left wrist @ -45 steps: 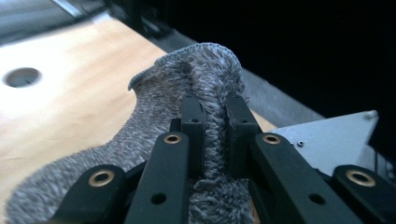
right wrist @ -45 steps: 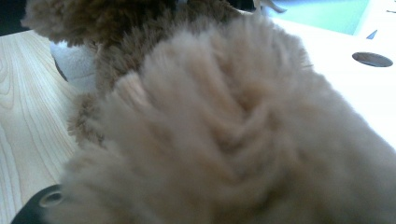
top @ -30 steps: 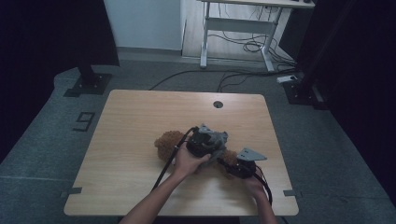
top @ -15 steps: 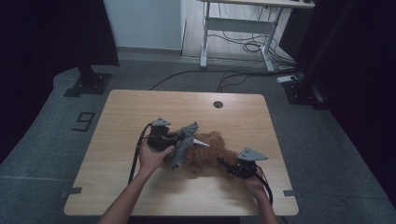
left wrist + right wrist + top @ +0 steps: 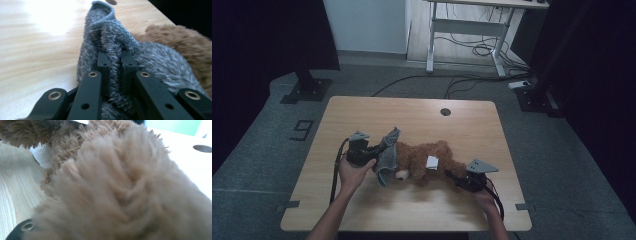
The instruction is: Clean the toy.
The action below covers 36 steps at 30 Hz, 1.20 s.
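One wooden worktop (image 5: 362, 120) fills the middle of the high view. On it lies one brown plush bear (image 5: 432, 162), stretched across the lower centre of the frame, with one white tag (image 5: 432, 161) on its body. One grey knitted garment (image 5: 387, 157) covers the bear's left end. Two grippers are present. The left gripper (image 5: 374, 155), at lower left of centre, has its jaws clenched on a fold of the grey garment (image 5: 112, 50). The right gripper (image 5: 452, 177), at lower right, has brown fur pressed over its jaws; I cannot tell their state. Since the earlier frame, the left gripper and garment have shifted toward the left of the frame; the bear now lies drawn out longer.
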Motion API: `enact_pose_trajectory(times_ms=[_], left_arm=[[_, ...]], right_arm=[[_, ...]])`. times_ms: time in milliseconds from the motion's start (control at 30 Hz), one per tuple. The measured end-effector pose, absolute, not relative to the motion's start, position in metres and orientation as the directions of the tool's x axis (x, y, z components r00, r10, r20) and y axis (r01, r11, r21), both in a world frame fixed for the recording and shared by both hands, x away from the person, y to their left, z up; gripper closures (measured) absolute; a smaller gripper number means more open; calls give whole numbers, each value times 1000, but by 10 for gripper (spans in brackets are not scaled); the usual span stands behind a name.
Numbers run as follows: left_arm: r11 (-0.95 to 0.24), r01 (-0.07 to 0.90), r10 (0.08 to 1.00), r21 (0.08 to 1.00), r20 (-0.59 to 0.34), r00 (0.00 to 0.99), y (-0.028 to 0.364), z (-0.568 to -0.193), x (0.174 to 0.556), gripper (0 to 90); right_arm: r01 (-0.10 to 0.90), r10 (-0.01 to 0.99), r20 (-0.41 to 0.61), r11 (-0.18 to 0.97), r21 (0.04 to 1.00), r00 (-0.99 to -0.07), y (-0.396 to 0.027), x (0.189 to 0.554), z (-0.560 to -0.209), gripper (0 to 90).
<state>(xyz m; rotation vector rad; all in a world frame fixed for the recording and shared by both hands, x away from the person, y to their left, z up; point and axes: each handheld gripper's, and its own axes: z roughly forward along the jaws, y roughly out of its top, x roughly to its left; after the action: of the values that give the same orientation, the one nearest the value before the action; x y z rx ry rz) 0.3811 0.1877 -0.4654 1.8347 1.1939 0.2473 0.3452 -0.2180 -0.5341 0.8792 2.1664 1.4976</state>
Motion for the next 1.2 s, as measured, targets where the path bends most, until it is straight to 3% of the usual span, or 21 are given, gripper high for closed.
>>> enact_pose_trajectory(times_ms=[100,233,433,667,867,1000,1133,1200], left_arm=[[-148,660,840,736,-258,477,195,-482,383,817],[-96,707,815,701,-353,460,207,-501,386,817],[-84,657,813,749,-329,480,211,-466,385,822],[-186,555,757,811,-242,607,150,-412,390,821],[-285,542,745,790,-173,644,103,-415,404,819],[-284,607,733,742,-241,636,99,-445,410,817],[-178,647,698,741,-368,614,115,-463,406,821],[-184,639,690,747,-365,625,118,-466,400,822]], right_arm=[[288,671,55,242,927,-739,-218,346,-534,574],[290,674,56,239,927,-736,-218,346,-535,575],[291,679,58,235,927,-732,-219,347,-535,575],[281,685,42,242,929,-727,-218,346,-535,575],[279,681,41,244,929,-731,-220,345,-534,572],[266,682,25,251,931,-731,-221,343,-533,547],[259,685,19,249,933,-728,-221,342,-532,500],[258,688,20,244,935,-725,-221,340,-529,447]])
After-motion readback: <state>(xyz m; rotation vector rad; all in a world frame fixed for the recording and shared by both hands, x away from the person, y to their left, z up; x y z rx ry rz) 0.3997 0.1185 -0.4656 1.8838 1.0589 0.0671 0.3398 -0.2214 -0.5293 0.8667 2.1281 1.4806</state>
